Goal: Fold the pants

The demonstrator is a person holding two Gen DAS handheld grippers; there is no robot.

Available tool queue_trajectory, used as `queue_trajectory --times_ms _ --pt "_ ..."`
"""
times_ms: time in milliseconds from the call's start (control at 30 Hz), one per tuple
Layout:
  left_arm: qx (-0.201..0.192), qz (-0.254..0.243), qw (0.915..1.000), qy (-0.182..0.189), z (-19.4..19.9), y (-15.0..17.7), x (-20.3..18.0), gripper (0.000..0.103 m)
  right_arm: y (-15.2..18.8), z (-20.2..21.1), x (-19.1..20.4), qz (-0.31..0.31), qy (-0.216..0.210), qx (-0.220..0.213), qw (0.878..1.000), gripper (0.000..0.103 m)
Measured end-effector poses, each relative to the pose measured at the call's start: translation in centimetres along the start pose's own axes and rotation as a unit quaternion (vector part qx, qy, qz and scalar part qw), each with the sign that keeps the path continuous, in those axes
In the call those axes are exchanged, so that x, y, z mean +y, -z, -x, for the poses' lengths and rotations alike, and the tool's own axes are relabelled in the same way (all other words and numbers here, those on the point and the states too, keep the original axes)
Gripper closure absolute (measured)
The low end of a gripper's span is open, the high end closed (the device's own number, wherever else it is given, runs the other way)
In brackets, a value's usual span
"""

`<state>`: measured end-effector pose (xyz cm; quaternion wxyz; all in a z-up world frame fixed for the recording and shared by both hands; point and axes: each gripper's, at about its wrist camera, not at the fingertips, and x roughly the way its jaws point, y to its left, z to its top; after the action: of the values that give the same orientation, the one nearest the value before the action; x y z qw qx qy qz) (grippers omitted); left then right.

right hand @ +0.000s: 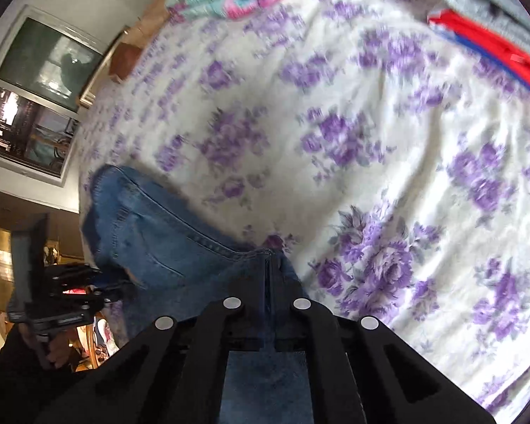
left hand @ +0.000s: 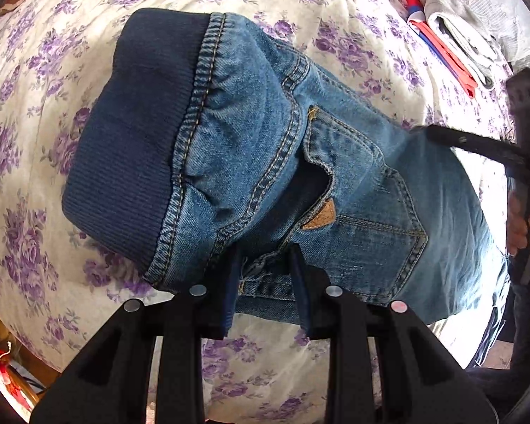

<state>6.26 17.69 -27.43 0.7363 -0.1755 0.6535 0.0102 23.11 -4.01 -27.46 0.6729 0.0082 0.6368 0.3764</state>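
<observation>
We treat the jeans (left hand: 335,162) as limp, heavy denim; left claw (left hand: 265,275) clenched on seat edge; right claw (right hand: 270,282) clenched on leg fabric.

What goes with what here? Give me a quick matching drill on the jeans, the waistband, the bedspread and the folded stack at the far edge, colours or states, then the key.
Things:
1. jeans
2. ribbed waistband
3. bedspread
4. folded clothes

Descriptions:
A. grey on top, with red and blue edges showing
B. dark navy knit
C. cream with purple flowers
D. blue denim, pinched by both the left gripper and the right gripper

Pairs: 1-D, 2-B, 3-C, 4-A
</observation>
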Motion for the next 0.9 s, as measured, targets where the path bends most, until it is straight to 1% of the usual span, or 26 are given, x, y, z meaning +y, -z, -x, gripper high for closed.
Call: queue_trajectory --times_ms 67,100,133,167,200,267,300,333,400,433,467,500,600,633,667,700,733,767,800,833,900 --pt "0.0 0.001 1.0 0.001 -0.1 -0.1 0.0 0.075 0.0 -0.1 -0.4 0.003 -0.002 -0.002 1.0 0.1" --pt "0.001 0.002 1.0 0.003 -0.1 -0.2 0.0 0.075 0.0 -0.1 -0.6 -0.003 -0.001 0.001 1.0 0.096" --pt "0.003 0.003 1.0 0.003 -0.1 -0.2 0.0 0.075 0.0 0.2 -0.7 -0.012 0.008 0.006 1.0 0.088" --pt "0.007 0.001 1.0 -0.001 0.1 -0.3 -0.2 0.075 0.0 0.8 -0.7 -0.022 0.011 0.01 1.0 0.081" --pt "0.008 -0.001 0.9999 -0.01 0.6 -0.5 -0.6 0.075 0.0 2.1 -0.8 -0.033 0.016 0.004 0.999 0.077" --pt "-0.003 -0.017 0.9991 -0.039 1.9 -0.7 -1.7 0.077 0.7 6.0 -0.4 -0.038 0.016 -0.047 0.998 0.077" --pt "-0.012 -0.028 0.9986 -0.044 2.8 -1.0 -2.4 0.078 1.3 8.5 -0.3 -0.036 0.023 -0.074 0.996 0.077" --pt "-0.022 -0.039 0.9984 -0.036 3.7 -1.3 -3.2 0.078 2.3 10.9 -0.2 -0.035 0.035 -0.099 0.994 0.076" --pt "-0.034 -0.064 0.9973 0.009 5.2 -2.3 -5.6 0.078 4.9 14.7 -0.3 -0.045 0.054 -0.137 0.988 0.073" --pt "-0.035 -0.075 0.9963 0.025 5.4 -2.6 -6.7 0.077 6.7 16.1 -0.3 -0.053 0.062 -0.149 0.985 0.073" --pt "-0.031 -0.098 0.9935 0.05 5.2 -3.2 -8.9 0.076 8.4 16.9 -0.4 -0.061 0.068 -0.155 0.984 0.073" --pt "-0.025 -0.112 0.9914 0.062 4.7 -3.4 -10.4 0.075 10.4 17.6 -0.4 -0.071 0.078 -0.156 0.982 0.073" --pt "0.015 -0.163 0.9811 0.103 1.0 -4.1 -16.1 0.075 16.3 17.7 -0.1 -0.105 0.092 -0.143 0.98 0.073" --pt "0.026 -0.177 0.9777 0.11 -0.6 -4.5 -17.8 0.075 18.6 17.4 -0.1 -0.119 0.092 -0.138 0.979 0.073" --pt "0.034 -0.186 0.9761 0.108 -1.7 -4.8 -19.0 0.075 20.1 16.5 0.1 -0.131 0.093 -0.133 0.978 0.073" --pt "0.043 -0.195 0.9752 0.096 -3.3 -5.4 -20.1 0.075 21.6 15.9 0.3 -0.144 0.092 -0.126 0.977 0.073" --pt "0.049 -0.201 0.9754 0.077 -4.8 -5.7 -20.7 0.075 23.2 15.2 0.3 -0.16 0.086 -0.121 0.976 0.073" --pt "0.057 -0.203 0.9752 0.066 -5.9 -6.1 -21.0 0.076 24.1 14.4 0.6 -0.171 0.078 -0.119 0.975 0.073" --pt "0.067 -0.202 0.9752 0.06 -7.0 -6.5 -21.1 0.076 24.8 13.6 1.1 -0.18 0.069 -0.117 0.974 0.073" --pt "0.066 -0.199 0.9756 0.065 -7.2 -6.7 -21.0 0.076 25.4 12.8 1.2 -0.187 0.062 -0.117 0.973 0.073" --pt "0.066 -0.206 0.9742 0.065 -7.1 -6.7 -21.2 0.076 25.3 11.3 2.1 -0.185 0.059 -0.124 0.973 0.073"
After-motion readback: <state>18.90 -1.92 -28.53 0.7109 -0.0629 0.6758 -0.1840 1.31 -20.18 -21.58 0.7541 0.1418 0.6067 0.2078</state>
